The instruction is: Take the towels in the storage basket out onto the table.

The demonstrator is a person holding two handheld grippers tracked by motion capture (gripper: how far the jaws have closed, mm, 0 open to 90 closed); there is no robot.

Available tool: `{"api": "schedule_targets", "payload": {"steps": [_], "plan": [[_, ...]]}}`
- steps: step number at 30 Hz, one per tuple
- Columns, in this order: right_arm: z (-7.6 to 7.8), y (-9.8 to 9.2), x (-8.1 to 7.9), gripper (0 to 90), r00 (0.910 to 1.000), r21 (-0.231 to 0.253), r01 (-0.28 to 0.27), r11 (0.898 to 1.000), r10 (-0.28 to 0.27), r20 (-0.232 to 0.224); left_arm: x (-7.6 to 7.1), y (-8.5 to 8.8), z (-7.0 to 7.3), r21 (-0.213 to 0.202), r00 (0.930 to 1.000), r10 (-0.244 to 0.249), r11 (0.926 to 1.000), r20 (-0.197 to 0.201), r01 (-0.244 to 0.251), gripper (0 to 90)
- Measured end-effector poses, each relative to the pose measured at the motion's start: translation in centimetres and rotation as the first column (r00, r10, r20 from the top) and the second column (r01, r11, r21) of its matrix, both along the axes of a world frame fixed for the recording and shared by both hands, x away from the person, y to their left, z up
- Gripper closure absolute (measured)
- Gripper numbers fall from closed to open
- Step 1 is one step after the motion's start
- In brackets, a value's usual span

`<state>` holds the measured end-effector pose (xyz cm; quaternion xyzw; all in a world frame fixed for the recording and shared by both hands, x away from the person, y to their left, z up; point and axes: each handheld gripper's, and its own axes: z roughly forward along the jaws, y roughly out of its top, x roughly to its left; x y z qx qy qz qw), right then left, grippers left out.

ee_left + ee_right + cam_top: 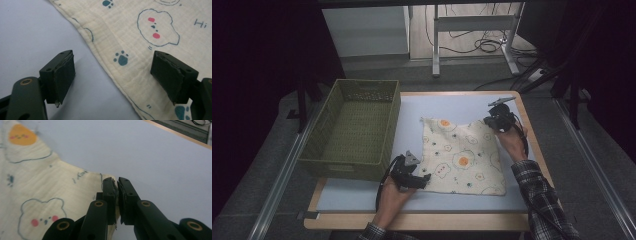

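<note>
The printed cloth [463, 156] lies spread on the blue table mat [362, 197], its far right corner pinched between the closed jaws of the right gripper [117, 185], while the left gripper [115, 76] straddles its near left edge, jaws wide apart, gripping nothing

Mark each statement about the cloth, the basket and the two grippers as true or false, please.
1. The right gripper is shut on a corner of the cloth. True.
2. The left gripper has its fingers pressed together. False: they stand apart, with the cloth's edge between them and not pinched.
3. The green basket holds the cloth. False: the cloth lies spread on the table beside it.
4. The cloth is printed with paw marks and bear shapes. True.
</note>
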<state>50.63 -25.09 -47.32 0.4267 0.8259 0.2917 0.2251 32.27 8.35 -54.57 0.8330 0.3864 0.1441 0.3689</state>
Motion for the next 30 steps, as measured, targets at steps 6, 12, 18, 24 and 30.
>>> {"api": "schedule_targets", "payload": {"steps": [6,12,18,24,30], "plan": [[-0.9,-1.4,1.4,83.5,0.9985,-0.039,0.054,0.998,-0.054,-0.010,0.0,0.0,0.0,-0.001,1.0000,0.001,1.0000,0.000,-0.001,19.5],[-0.8,-2.7,1.2,68.6,0.9980,-0.013,0.063,0.998,-0.063,-0.006,0.0,0.0,0.0,-0.001,1.0000,0.001,1.0000,-0.002,-0.001,19.5],[-0.9,-3.7,0.2,61.6,0.9981,0.025,0.061,0.998,-0.061,-0.011,0.1,0.0,0.0,-0.001,1.0000,-0.002,1.0000,-0.008,0.002,18.2],[-1.5,-5.0,-0.4,61.8,0.9973,0.085,0.060,0.995,-0.056,-0.047,0.3,-0.2,0.1,-0.001,0.9998,0.005,1.0000,-0.021,-0.005,14.9],[-2.2,-5.9,-1.2,61.6,0.9962,0.131,0.055,0.990,-0.046,-0.074,1.2,-0.8,0.5,-0.016,0.9993,0.016,0.9997,-0.034,-0.016,15.2]]}}
